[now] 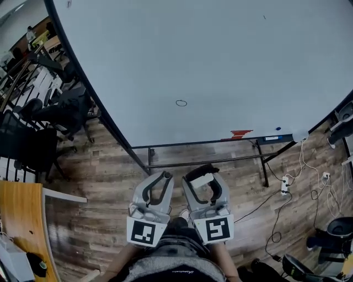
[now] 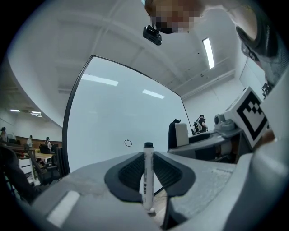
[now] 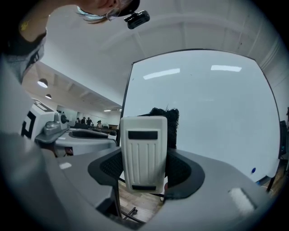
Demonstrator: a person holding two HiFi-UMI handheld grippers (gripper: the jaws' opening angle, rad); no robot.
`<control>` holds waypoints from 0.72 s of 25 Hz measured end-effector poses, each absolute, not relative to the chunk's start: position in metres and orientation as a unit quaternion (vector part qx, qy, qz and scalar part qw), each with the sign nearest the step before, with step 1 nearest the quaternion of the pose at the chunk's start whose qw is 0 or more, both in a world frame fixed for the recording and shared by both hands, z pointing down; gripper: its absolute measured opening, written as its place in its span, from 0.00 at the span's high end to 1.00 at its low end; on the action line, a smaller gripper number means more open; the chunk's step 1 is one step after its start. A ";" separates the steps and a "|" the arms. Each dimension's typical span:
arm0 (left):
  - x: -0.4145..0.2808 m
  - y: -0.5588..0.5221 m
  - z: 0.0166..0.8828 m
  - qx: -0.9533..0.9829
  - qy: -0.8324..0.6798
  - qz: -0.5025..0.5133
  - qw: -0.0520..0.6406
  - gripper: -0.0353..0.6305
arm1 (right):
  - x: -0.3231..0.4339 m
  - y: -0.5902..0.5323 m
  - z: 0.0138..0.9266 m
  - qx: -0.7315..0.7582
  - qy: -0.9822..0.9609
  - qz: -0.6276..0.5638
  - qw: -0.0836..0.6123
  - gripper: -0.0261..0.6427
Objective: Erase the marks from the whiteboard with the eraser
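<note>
Grey plastic tools sit side by side at the near edge of the head view, each with a cube of black-and-white square markers (image 1: 144, 231) at its near end. The left tongs (image 1: 159, 182) are clamped on a slim white marker pen with a dark cap (image 2: 147, 176), which stands upright between the ribbed black pads with its cap at the far end. The right tongs (image 1: 203, 179), just beside them, are clamped on a white ribbed plastic eraser with a black felt pad (image 3: 144, 153). Its white back faces the right gripper camera and the felt faces away. The eraser is held in the air, apart from the board, touching nothing but the pads.

Under both tools lies a brown wood-plank floor (image 1: 99, 182). On it to the right, a white power strip (image 1: 284, 185) lies among thin cables. To the left, a light wooden table (image 1: 22, 220) sits near, and black office chairs (image 1: 49, 118) stand farther back.

Beyond the tongs is the black metal stand (image 1: 209, 161) of a big white whiteboard with a dark frame (image 1: 220, 49). Along the board's near bottom edge are a red patch (image 1: 240, 134) and a small blue spot (image 1: 277, 129); what they are cannot be made out. Farther up, low on the board, is a small dark ring mark (image 1: 181, 103), roughly in line with the gap between the two tools and well apart from the eraser. A tiny dark tick (image 1: 263, 17) shows at the far right.
</note>
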State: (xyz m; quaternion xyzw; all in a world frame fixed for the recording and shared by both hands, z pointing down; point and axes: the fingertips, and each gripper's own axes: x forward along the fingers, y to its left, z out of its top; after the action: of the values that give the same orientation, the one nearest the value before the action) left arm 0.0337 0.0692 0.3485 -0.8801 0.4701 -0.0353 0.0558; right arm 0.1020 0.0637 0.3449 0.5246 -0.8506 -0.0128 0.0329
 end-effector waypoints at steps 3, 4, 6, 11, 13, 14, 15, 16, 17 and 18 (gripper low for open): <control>0.032 0.059 0.353 -0.876 0.480 -0.038 0.038 0.84 | 0.101 0.048 0.344 0.514 -0.857 -0.011 0.027 0.57; 0.029 0.057 0.354 -0.874 0.484 -0.040 0.035 0.84 | 0.098 0.044 0.343 0.512 -0.859 -0.012 0.025 0.57; 0.024 0.051 0.355 -0.871 0.488 -0.043 0.037 0.84 | 0.094 0.037 0.343 0.510 -0.860 -0.018 0.029 0.57; 0.018 0.020 0.358 -0.875 0.481 -0.035 0.028 0.84 | 0.098 0.009 0.347 0.534 -0.845 -0.016 0.039 0.57; 0.019 0.004 0.358 -0.880 0.473 -0.034 0.027 0.84 | 0.103 -0.006 0.348 0.548 -0.835 -0.014 0.045 0.57; 0.020 -0.003 0.357 -0.884 0.466 -0.033 0.032 0.84 | 0.107 -0.014 0.348 0.556 -0.830 -0.013 0.047 0.57; 0.021 -0.010 0.355 -0.887 0.459 -0.032 0.040 0.84 | 0.110 -0.021 0.348 0.564 -0.824 -0.013 0.048 0.57; 0.021 -0.016 0.353 -0.890 0.453 -0.029 0.045 0.84 | 0.112 -0.027 0.347 0.572 -0.819 -0.016 0.050 0.57; 0.021 -0.023 0.351 -0.892 0.449 -0.026 0.047 0.84 | 0.114 -0.034 0.345 0.579 -0.813 -0.021 0.051 0.57; 0.020 -0.030 0.351 -0.894 0.445 -0.022 0.046 0.84 | 0.115 -0.041 0.343 0.585 -0.809 -0.026 0.051 0.57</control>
State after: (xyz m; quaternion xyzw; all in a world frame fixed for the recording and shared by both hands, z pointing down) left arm 0.0196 -0.0295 0.3507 -0.8940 0.4451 -0.0220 0.0457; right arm 0.1154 -0.0408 0.3433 0.5854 -0.8087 -0.0259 0.0510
